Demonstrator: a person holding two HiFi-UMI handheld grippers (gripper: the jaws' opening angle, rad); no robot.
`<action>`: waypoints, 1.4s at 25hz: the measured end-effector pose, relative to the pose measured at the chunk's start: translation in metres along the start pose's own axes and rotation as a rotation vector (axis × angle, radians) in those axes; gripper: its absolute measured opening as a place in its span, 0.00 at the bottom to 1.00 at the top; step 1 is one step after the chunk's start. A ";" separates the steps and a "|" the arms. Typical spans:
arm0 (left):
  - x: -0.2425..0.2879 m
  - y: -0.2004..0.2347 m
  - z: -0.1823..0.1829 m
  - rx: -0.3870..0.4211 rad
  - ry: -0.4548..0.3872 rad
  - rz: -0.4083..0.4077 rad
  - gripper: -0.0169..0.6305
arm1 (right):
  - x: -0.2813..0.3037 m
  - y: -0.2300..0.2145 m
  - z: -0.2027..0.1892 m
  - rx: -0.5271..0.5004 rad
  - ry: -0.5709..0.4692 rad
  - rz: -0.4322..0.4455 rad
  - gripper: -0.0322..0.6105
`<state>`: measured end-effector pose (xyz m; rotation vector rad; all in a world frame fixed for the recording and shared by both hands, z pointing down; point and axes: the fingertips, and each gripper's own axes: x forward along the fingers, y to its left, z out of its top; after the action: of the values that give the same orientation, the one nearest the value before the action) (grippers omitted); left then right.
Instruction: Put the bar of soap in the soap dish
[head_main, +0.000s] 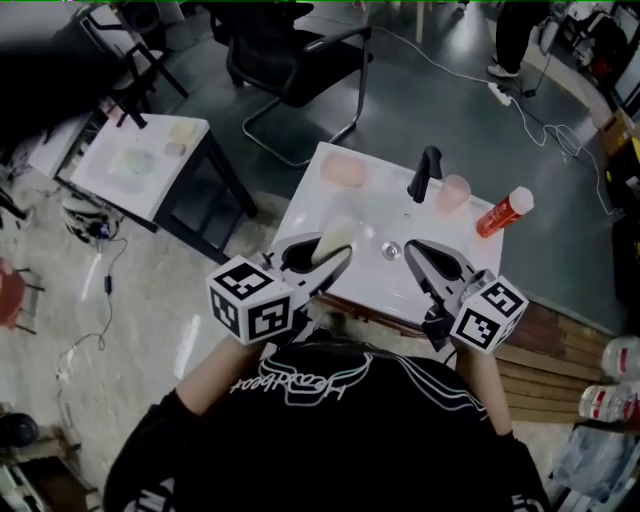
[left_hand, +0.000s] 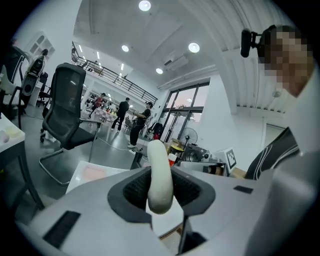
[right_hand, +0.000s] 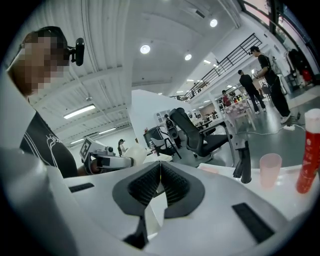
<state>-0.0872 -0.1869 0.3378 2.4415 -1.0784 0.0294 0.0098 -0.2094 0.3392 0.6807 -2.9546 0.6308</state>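
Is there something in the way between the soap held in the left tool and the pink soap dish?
Nothing visible does. Only bare sink top lies between the bar of soap in the left tool and the soap dish; the faucet stands further right.

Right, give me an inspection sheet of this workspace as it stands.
Surface: white sink top with a black faucet at the back.
Job's things: cream bar of soap, held up off the sink top; pink soap dish at the far left corner, apart from the soap.
Clutter: pink cup and red bottle right of the faucet.
Grippers: left gripper shut on the bar of soap; right gripper shut, empty.
Cables: power strip with white cable on the floor beyond the sink.
Surroundings: black office chair, white side table.
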 end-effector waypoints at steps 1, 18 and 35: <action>0.003 0.009 0.001 0.005 0.009 -0.004 0.22 | 0.005 -0.004 0.000 0.006 0.002 -0.009 0.09; 0.060 0.150 -0.001 0.171 0.220 -0.098 0.22 | 0.092 -0.068 -0.003 0.073 0.010 -0.169 0.09; 0.141 0.233 -0.025 0.423 0.388 -0.158 0.22 | 0.104 -0.129 -0.039 0.164 0.022 -0.285 0.09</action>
<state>-0.1496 -0.4094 0.4831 2.7190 -0.7596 0.7148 -0.0307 -0.3422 0.4375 1.0759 -2.7299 0.8496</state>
